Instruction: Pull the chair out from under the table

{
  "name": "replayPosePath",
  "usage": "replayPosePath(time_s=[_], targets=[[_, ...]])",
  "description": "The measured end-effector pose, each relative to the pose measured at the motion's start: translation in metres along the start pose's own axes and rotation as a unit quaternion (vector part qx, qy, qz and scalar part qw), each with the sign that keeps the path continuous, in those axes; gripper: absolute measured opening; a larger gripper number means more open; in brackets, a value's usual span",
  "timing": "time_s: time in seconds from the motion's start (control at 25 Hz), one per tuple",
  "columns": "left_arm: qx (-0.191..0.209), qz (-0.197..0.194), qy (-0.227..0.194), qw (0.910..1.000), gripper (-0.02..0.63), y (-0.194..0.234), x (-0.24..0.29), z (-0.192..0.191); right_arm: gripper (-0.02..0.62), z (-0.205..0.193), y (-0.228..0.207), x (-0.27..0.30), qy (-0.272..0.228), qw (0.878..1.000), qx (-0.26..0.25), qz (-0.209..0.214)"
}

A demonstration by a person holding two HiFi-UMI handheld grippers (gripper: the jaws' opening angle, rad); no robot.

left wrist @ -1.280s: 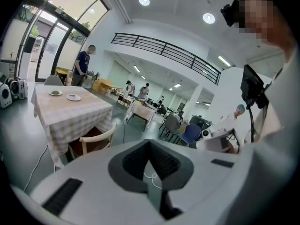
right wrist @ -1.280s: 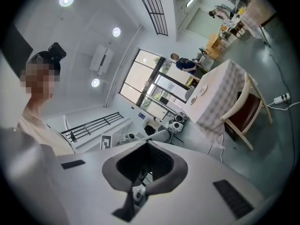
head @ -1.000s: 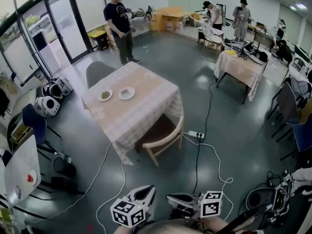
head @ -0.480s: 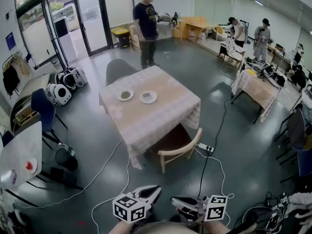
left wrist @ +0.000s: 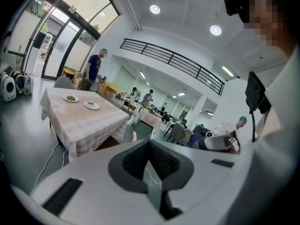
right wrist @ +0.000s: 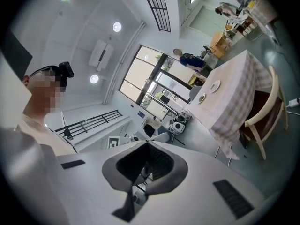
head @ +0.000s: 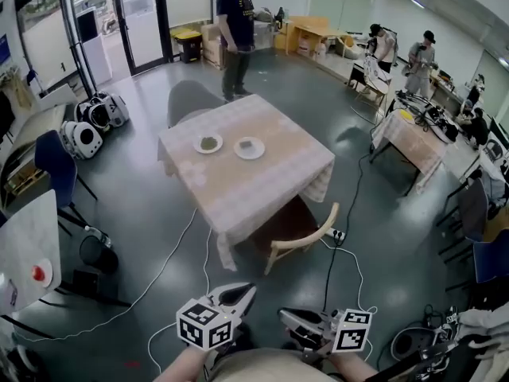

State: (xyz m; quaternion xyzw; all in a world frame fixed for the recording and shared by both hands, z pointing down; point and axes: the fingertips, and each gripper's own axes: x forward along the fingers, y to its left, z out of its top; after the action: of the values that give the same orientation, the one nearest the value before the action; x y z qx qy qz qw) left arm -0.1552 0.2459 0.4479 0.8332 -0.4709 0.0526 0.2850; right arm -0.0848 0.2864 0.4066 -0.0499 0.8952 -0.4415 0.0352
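Holding both tools low by the body, well apart from the table (head: 238,183). Left gripper (head: 250,287) closed tight, nothing between the jaws; right gripper (head: 281,315) likewise pinched together and empty. Chair (head: 310,235) tucked under the table's near right side, seat beneath the checked cloth, curved wooden back sticking out. Two plates (head: 208,143) side by side on top. Cable (head: 329,270) running from just beside the chair toward the grippers.
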Motion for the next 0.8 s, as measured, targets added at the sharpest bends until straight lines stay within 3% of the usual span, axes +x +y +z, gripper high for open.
replayPosePath(time_s=[0.4,0.56,0.8], targets=[[-0.029,0.011,-0.024,0.9992,0.006,0.059,-0.043,0.002,0.009,-0.01,0.006,0.073,0.041,0.999,-0.019,0.0],[-0.053,0.01,-0.03,0.9981,0.006,0.071,-0.045,0.0,0.009,-0.008,0.004,0.078,0.054,0.998,-0.026,-0.018],[-0.056,0.0,-0.013,0.9984,0.006,0.072,-0.026,0.001,0.009,-0.002,-0.012,0.068,0.043,0.998,-0.002,-0.04]])
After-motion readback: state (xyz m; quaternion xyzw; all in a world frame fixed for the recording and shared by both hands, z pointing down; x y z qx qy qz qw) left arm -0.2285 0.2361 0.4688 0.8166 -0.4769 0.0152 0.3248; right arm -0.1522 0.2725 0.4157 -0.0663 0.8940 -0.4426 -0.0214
